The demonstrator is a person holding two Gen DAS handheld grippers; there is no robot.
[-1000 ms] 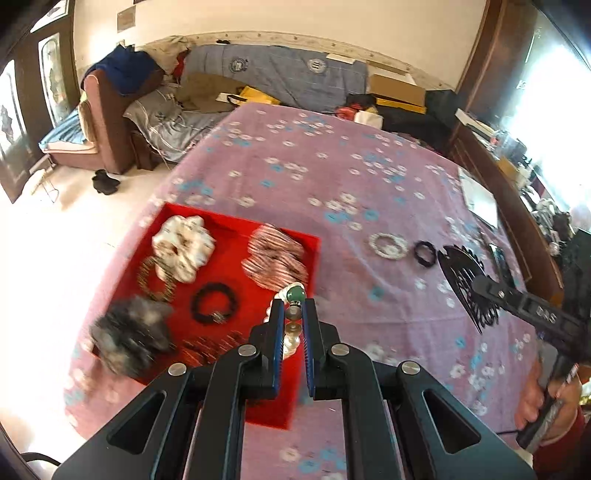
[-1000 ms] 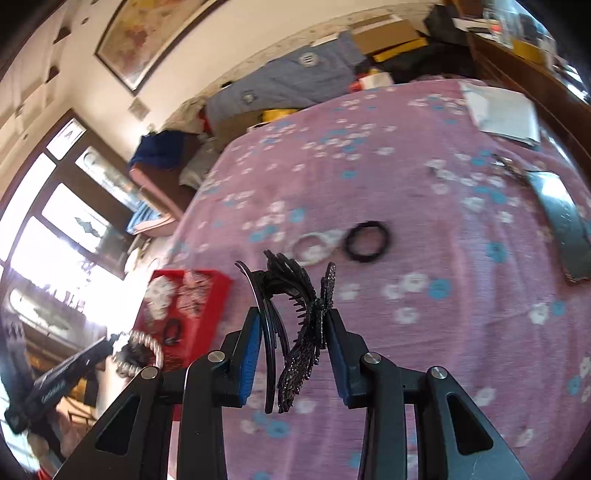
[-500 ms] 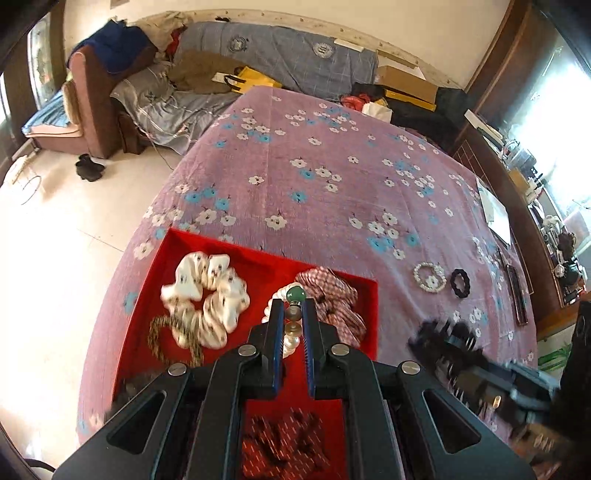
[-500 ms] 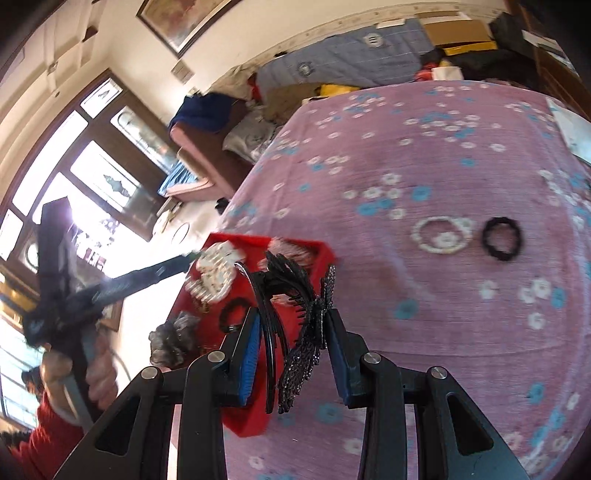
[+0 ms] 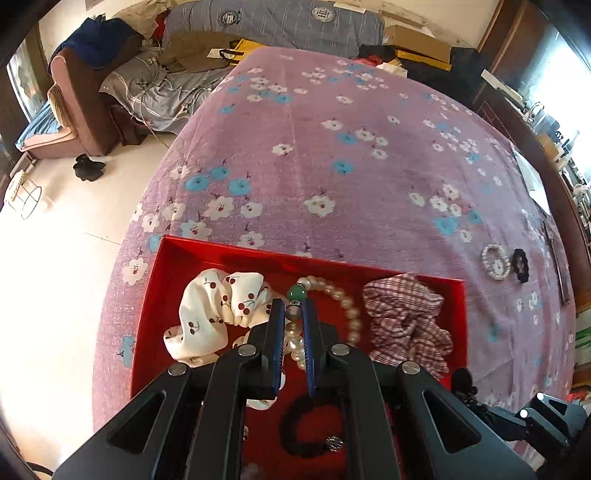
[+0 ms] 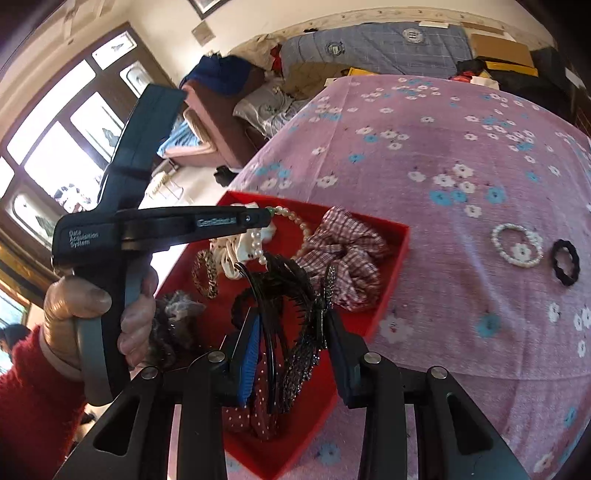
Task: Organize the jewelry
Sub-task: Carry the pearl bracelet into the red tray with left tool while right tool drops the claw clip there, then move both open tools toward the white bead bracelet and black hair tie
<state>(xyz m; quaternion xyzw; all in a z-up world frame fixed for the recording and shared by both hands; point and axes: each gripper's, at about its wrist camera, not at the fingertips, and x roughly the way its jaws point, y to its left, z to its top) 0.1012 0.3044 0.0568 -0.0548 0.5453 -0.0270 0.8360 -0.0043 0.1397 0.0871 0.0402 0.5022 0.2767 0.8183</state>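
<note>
It was a home, a lived-in bedroom or sitting room. A bed (image 5: 351, 155) under a purple flowered sheet filled most of the view. Beyond it stood a brown armchair (image 5: 79, 107) heaped with clothes, a sofa (image 5: 280, 22) under a blue blanket, and cardboard boxes (image 5: 417, 46). Tall dark-framed windows (image 6: 74, 140) and a framed picture (image 6: 207, 5) lined the wall.

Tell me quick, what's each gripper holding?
Left gripper: shut on the pearl bracelet.
Right gripper: shut on the black hair clip.

pearl bracelet (image 5: 334, 295) over red tray (image 5: 207, 254), black hair clip (image 6: 295, 295)
</note>
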